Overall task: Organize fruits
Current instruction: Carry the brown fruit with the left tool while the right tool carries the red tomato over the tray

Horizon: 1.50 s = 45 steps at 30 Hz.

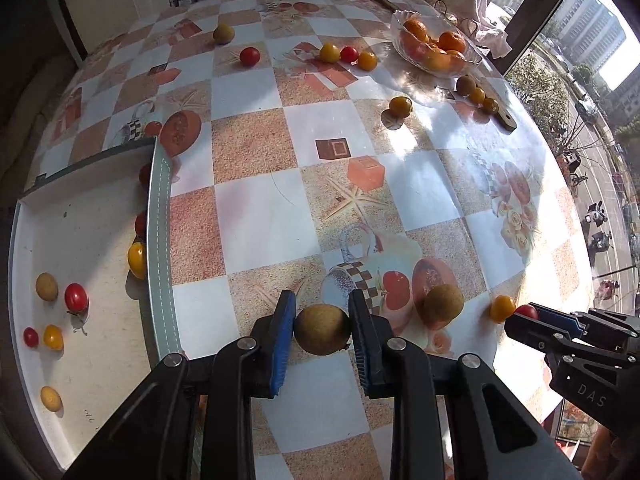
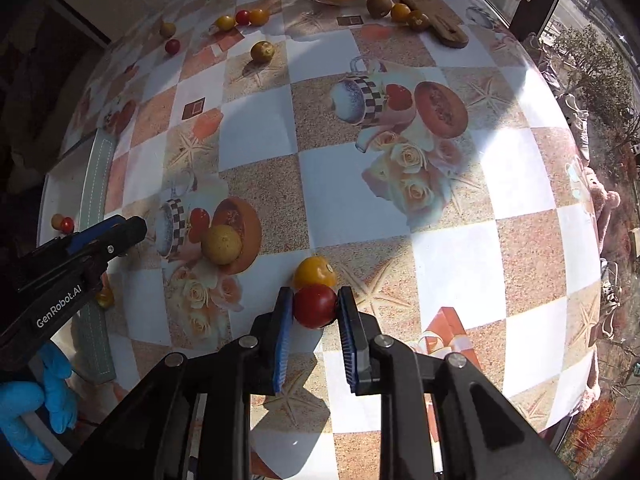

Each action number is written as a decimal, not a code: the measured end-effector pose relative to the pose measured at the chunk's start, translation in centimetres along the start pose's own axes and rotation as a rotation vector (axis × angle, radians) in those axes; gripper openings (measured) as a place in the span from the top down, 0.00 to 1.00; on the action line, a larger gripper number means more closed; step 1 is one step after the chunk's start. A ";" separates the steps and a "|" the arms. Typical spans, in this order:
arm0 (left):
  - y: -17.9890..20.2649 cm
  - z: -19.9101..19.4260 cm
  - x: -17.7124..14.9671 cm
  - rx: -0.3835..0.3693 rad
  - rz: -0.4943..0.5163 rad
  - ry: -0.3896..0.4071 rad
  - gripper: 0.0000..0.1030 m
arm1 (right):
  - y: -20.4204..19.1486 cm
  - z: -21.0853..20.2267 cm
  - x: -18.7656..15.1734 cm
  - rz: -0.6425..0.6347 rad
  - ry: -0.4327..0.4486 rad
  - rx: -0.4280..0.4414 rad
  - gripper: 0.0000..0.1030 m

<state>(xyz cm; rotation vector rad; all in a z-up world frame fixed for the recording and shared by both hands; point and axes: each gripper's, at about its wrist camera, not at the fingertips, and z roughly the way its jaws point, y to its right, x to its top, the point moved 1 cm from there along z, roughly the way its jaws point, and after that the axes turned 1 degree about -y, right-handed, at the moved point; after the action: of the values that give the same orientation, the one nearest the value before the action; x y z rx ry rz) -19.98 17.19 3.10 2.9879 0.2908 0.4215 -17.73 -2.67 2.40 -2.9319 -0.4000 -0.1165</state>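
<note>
Closest to us in the left wrist view, our left gripper (image 1: 322, 330) has its blue fingers (image 1: 283, 340) clenched on a brown longan (image 1: 322, 330), pressing it from both sides above the counter (image 1: 260, 216). Just right of those fingers a second brown longan (image 1: 443, 306) rests on the patterned cloth, and farther right sits a yellow cherry tomato (image 1: 502, 309). Left of the fingers lies a white tray (image 1: 92, 216) with a grey-green rim, holding several small red, yellow and tan fruits.

In the right wrist view, our right gripper (image 2: 315, 306) is grasping a red cherry tomato (image 2: 315, 306) between its fingers (image 2: 283, 332); the yellow cherry tomato (image 2: 315, 273) touches it just beyond the fingertips. Ahead and left of them the second longan (image 2: 221, 245) lies on the cloth. Far ahead of both pairs of fingers stands a glass bowl of oranges (image 1: 436, 46), with more small fruits scattered near it.
</note>
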 end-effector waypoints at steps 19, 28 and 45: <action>-5.9 -4.3 -1.1 0.033 -0.137 0.076 0.72 | -8.5 -0.7 2.4 -0.134 0.045 0.055 0.76; -11.3 -5.7 -4.0 0.083 -0.250 0.087 0.72 | -14.2 -0.4 2.5 -0.248 0.030 0.081 0.76; -19.8 -4.7 -10.1 0.180 -0.420 0.016 0.72 | -25.7 2.3 2.7 -0.469 -0.023 0.174 0.76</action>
<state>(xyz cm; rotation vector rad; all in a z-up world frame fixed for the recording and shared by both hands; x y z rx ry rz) -34.23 34.80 2.27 2.9726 0.9807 0.3879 -22.05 22.78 4.71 -2.6173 -1.0384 -0.1025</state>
